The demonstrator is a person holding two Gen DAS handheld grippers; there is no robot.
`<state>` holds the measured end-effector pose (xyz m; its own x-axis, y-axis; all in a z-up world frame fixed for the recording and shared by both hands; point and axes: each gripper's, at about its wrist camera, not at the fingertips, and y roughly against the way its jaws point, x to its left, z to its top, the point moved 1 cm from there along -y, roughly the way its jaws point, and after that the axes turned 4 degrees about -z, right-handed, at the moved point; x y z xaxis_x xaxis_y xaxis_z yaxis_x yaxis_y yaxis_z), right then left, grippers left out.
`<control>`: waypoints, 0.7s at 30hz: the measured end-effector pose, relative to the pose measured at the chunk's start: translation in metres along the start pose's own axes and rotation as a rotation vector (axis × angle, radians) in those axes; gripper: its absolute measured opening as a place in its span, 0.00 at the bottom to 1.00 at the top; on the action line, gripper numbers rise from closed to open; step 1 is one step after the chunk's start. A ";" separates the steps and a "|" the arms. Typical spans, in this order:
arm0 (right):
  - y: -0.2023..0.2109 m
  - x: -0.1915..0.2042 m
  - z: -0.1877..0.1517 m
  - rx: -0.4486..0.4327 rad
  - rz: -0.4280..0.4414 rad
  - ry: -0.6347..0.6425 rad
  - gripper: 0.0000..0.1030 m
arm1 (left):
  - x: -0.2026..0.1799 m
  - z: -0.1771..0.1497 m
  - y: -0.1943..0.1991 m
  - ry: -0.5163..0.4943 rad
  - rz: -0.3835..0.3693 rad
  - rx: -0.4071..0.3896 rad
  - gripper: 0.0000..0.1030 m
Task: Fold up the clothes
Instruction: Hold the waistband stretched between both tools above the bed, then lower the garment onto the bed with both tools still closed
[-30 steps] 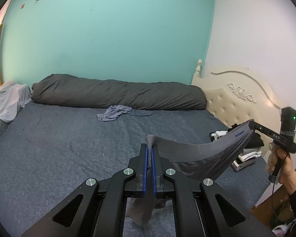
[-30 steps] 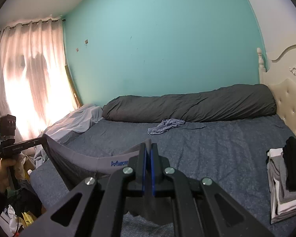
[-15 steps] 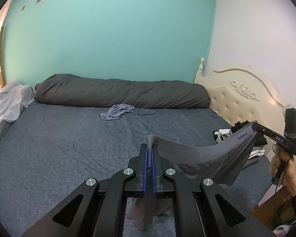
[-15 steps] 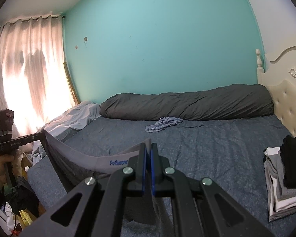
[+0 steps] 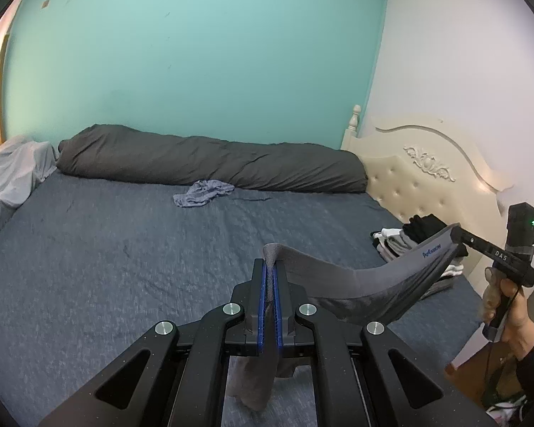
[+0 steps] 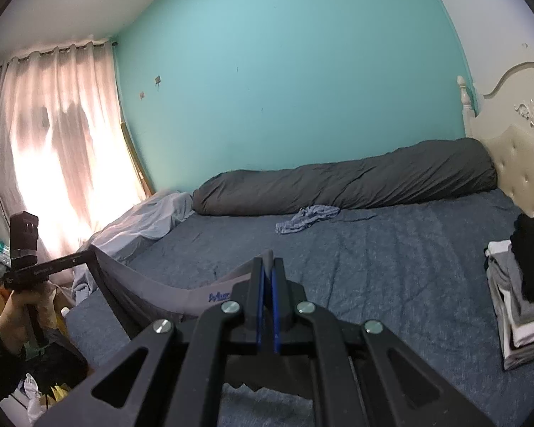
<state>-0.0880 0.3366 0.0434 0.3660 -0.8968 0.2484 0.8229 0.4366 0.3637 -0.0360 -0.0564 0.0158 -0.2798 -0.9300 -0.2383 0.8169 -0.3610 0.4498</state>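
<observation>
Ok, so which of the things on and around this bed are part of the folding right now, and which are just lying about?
In the job:
- grey underwear, stretched between both grippers
- left gripper, shut on it
- right gripper, shut on it
- stack of folded clothes
- crumpled blue-grey garment, unfolded

Lying about:
- rolled dark duvet
- pale sheet
- headboard

The bed [image 5: 124, 249] lies bare across its wide middle — free passage. Obstacles: a crumpled blue-grey cloth [image 5: 203, 194] just before the long dark bolster [image 5: 210, 160], and the stack of folded clothes [image 6: 516, 284] by the headboard [image 5: 427, 178].
</observation>
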 end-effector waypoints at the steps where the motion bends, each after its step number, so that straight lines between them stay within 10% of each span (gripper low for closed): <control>1: -0.002 0.000 -0.002 0.011 -0.002 0.000 0.03 | 0.001 -0.002 0.000 0.000 0.001 0.004 0.03; 11: -0.061 -0.022 -0.031 0.153 -0.035 -0.007 0.03 | 0.028 -0.024 -0.052 0.036 0.030 0.095 0.04; 21: -0.211 -0.078 -0.091 0.353 -0.109 0.004 0.03 | 0.106 -0.069 -0.204 0.109 0.084 0.249 0.03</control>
<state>-0.2506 0.3078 -0.1348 0.2872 -0.9393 0.1876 0.6564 0.3356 0.6756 -0.1974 -0.0761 -0.1606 -0.1490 -0.9494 -0.2765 0.6825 -0.3011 0.6660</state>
